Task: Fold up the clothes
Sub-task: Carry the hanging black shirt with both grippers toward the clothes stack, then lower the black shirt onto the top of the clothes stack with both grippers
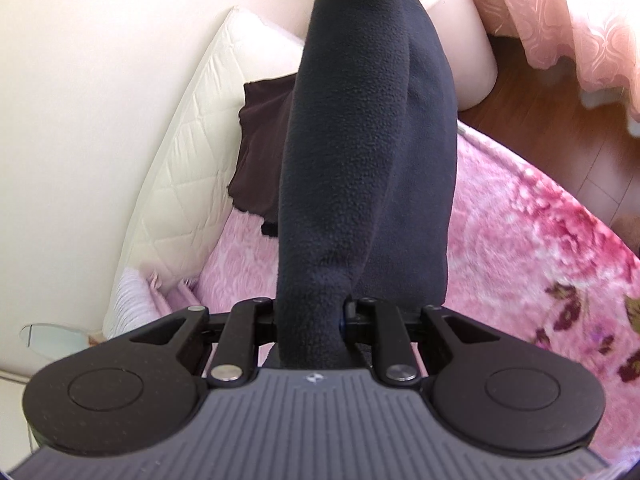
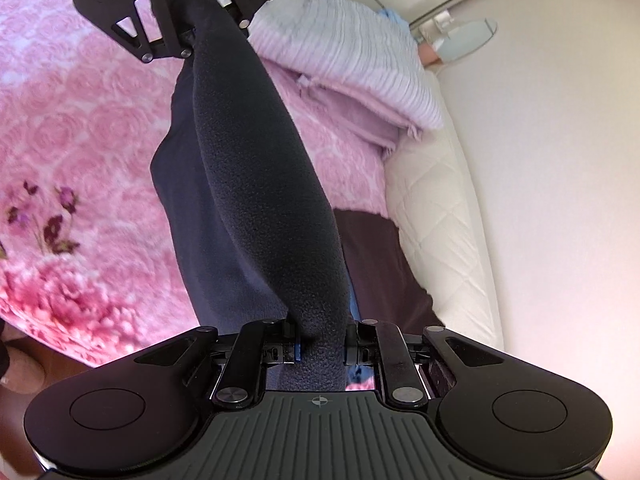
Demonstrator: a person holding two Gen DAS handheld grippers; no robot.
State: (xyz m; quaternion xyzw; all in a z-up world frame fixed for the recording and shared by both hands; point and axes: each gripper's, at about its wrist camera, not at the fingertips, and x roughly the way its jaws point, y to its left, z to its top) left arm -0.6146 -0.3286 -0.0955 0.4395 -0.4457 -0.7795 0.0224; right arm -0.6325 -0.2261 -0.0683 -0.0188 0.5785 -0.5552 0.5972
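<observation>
Fleece garment: one dark navy fleece garment (image 1: pixel 360 152) is strung between the two tongs, bunched into a thick rope with a flat layer drooping beside it; it is lifted above the bed, though I cannot tell whether its lower edge touches the blanket.
Left tongs: the left tongs (image 1: pixel 310 316) are nearly closed, pinching one end of the fleece; in the right wrist view they show at the upper left of the frame (image 2: pixel 188 46).
Right tongs: the right tongs (image 2: pixel 322 340) are likewise narrowed onto the other end; only a dark scrap of them shows at the top centre of the left wrist view.
Key relation: the garment's long axis runs straight from one pair of tongs to the other, so each hand holds an end and neither is nearer. My guess is the next move turns on laying that line down across the blanket.
Count: two tongs, one held garment, one other garment.
Other garment: a dark brown garment (image 1: pixel 260 144) lies flat on the bed, left of the fleece in the left wrist view, beside the mattress edge.
Bed: pink floral blanket (image 1: pixel 540 240) over a cream quilted mattress (image 1: pixel 180 152).
Pillow: one lilac striped pillow (image 2: pixel 352 56), upper middle of the right wrist view.
</observation>
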